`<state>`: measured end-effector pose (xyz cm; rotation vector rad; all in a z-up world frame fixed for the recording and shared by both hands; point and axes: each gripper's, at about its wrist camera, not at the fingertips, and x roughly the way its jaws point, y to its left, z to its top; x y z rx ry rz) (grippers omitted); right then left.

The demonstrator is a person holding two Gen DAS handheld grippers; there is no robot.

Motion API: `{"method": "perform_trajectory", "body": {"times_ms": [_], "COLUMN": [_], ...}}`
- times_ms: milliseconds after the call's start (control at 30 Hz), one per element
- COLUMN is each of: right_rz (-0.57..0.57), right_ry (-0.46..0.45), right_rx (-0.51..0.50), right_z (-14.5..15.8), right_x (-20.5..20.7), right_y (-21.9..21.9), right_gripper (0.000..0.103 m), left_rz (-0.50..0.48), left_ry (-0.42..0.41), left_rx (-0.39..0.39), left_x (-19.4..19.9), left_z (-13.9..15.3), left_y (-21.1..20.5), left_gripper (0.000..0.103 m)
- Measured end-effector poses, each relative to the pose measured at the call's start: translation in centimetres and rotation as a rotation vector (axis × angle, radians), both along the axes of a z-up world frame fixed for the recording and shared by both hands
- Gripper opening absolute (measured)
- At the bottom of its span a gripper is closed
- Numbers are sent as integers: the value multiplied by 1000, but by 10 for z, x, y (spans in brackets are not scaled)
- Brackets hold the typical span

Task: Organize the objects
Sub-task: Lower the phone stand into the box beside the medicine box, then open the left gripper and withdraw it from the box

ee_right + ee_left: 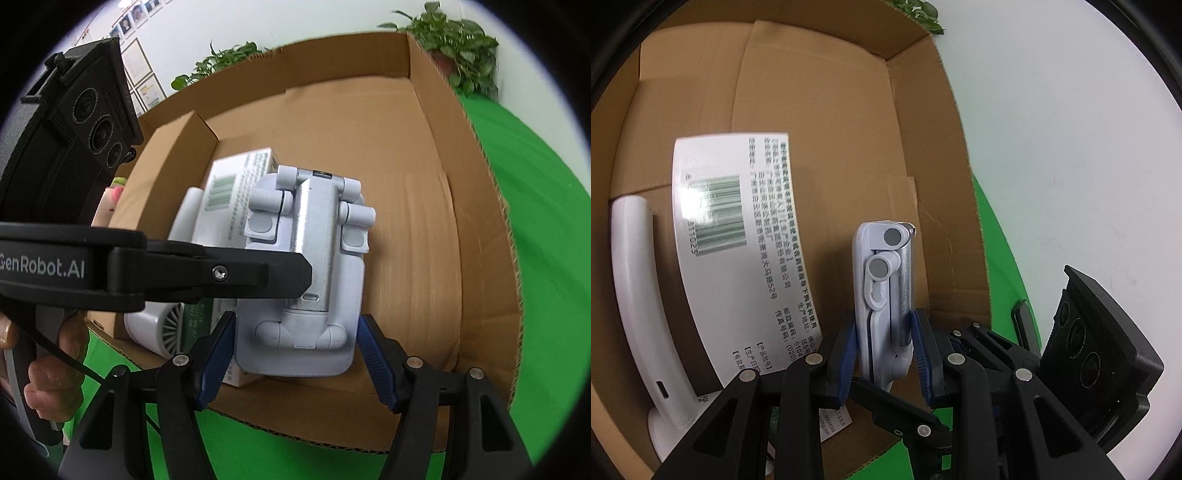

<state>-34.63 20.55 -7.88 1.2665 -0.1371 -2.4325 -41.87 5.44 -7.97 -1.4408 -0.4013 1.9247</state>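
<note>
Blue pads (921, 354) of the left gripper (884, 354) press on both sides of a folded white phone stand (884, 295), clamping it near its lower end so that it stands edge-on between them, its grey hinge discs facing the lens. The stand hangs inside an open cardboard box (827, 110), above the box floor. From the right wrist view the same phone stand (308, 266) shows its broad face, with a silver centre bar and white hinge arms, and the black finger of the left gripper (258, 275) crosses in from the left and touches its side. The right gripper (297, 354) sits below the stand with its jaws spread wide; its blue pads (218, 354) flank the stand's lower edge, and whether they touch it I cannot tell.

Left of the stand, a white carton (738, 236) with a green barcode and printed text lies in the box. Just beside it, against the left wall, lies a white handheld fan (635, 295), its round grille visible in the right wrist view (168, 328). The cardboard box (480, 229) rests on a green surface (546, 221). Potted plants (458, 48) stand behind the box against a white wall (1071, 129).
</note>
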Motion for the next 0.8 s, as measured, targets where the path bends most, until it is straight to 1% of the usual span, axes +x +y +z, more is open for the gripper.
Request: {"method": "perform_trajectory", "body": {"times_ms": [33,67,100,133,200,333,367,400,467,533,633,700,733,767,800], "right_rz": [3,8,14,14,16,16,19,25,35,31,31,27,27,30,30], "right_ry": [-17,-27,-33,-26,-25,-19,-13,-9,4,32,41,41,36,27,23], "right_rx": [-3,-5,-3,10,18,21,22,16,-11,-16,-4,5,5,6,14], "right_z": [-4,-6,-8,-9,-8,-5,-4,-2,2,5,5,5,5,5,2], "right_x": [-1,-1,0,1,4,12,15,18,24,29,36,39,41,35,30], "right_y": [0,1,1,1,1,2,2,2,3,4,0,-2,-3,-2,-7], "right_gripper": [66,66,66,66,66,66,63,54,47,41,40,39,36,33,33], "left_rz": [1,0,2,3,5,11,13,15,17,22,32,38,42,43,45], "left_ry": [-5,-5,-7,-23,-29,-26,-28,-28,-24,-18,-7,24,49,64,78], "left_rx": [-6,-15,-33,-24,-15,-36,-37,-40,-48,-54,-47,-66,-81,-90,-99], "left_x": [-1,-1,-2,-3,-4,-2,-1,0,7,9,12,18,21,22,25], "left_z": [-2,-5,-7,-10,-12,-11,-11,-11,-9,-10,-5,2,8,12,17], "left_y": [0,0,0,-2,-3,-5,-6,-8,-10,-19,-27,-32,-35,-38,-42], "left_gripper": [25,11,10,10,10,10,11,11,12,12,12,12,13,17,19]}}
